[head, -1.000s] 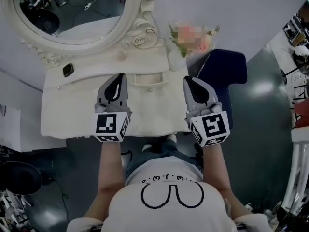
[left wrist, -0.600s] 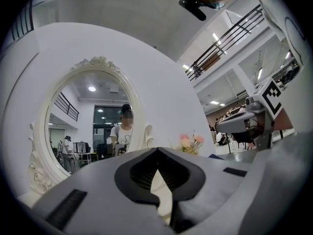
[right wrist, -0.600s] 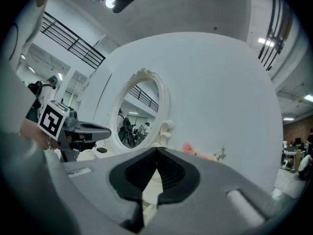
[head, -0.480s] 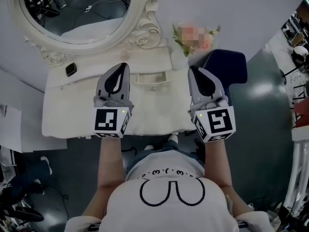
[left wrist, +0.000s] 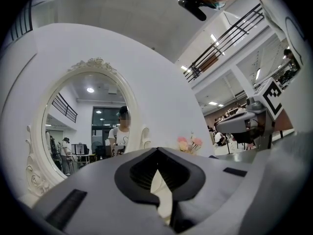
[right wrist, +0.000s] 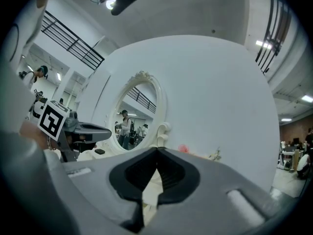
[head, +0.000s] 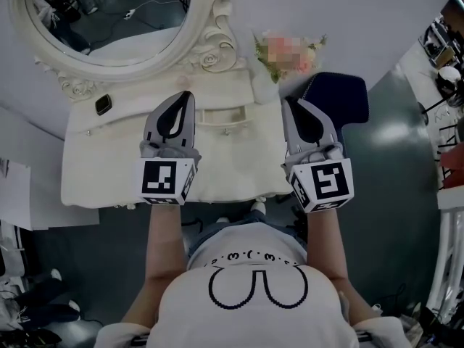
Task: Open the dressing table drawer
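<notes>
The cream dressing table stands below me with its oval mirror at the back. A small middle drawer with a round knob sits in the raised back tier, between my two grippers. My left gripper hovers over the table top just left of the drawer, jaws shut with nothing in them. My right gripper hovers at the table's right end, also shut and holding nothing. Both point level toward the mirror and touch nothing.
A small black object lies on the table's back left. A bunch of flowers stands at the back right. A dark blue seat is beside the table's right end. A white surface lies to the left.
Both grippers have risen a little together and now sit slightly further up over the table top. Their jaws stayed shut.
</notes>
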`<state>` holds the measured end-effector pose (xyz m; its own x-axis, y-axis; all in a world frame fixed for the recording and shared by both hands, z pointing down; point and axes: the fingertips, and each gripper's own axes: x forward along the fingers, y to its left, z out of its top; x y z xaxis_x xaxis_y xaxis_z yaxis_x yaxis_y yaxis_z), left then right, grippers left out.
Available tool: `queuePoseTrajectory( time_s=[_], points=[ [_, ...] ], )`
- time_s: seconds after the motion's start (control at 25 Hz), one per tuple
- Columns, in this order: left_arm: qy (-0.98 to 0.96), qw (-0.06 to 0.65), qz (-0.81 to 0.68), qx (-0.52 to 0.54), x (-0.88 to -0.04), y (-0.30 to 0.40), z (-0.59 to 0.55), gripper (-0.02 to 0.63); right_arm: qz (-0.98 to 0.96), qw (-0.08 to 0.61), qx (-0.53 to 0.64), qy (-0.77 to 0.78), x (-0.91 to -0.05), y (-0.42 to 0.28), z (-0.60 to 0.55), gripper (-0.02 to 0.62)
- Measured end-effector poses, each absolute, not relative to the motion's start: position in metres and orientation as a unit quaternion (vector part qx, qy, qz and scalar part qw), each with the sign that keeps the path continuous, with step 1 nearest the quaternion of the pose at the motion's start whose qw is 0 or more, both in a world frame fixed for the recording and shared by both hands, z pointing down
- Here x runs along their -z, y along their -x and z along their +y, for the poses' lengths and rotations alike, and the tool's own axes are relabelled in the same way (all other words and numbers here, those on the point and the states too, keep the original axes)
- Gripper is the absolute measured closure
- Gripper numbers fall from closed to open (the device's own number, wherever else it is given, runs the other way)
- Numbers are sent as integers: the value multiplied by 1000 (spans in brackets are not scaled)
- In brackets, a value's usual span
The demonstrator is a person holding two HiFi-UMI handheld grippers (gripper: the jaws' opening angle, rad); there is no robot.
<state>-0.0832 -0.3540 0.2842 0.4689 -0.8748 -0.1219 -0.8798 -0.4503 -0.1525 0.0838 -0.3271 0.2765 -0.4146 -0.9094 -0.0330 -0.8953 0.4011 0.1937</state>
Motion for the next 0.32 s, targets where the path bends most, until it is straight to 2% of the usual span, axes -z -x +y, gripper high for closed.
queuePoseTrajectory(
  time_s=[0.32],
  points=[
    [849, 95, 520, -12, -286, 83, -352, 606, -838, 40, 90, -537, -281, -86, -326, 595]
  ],
)
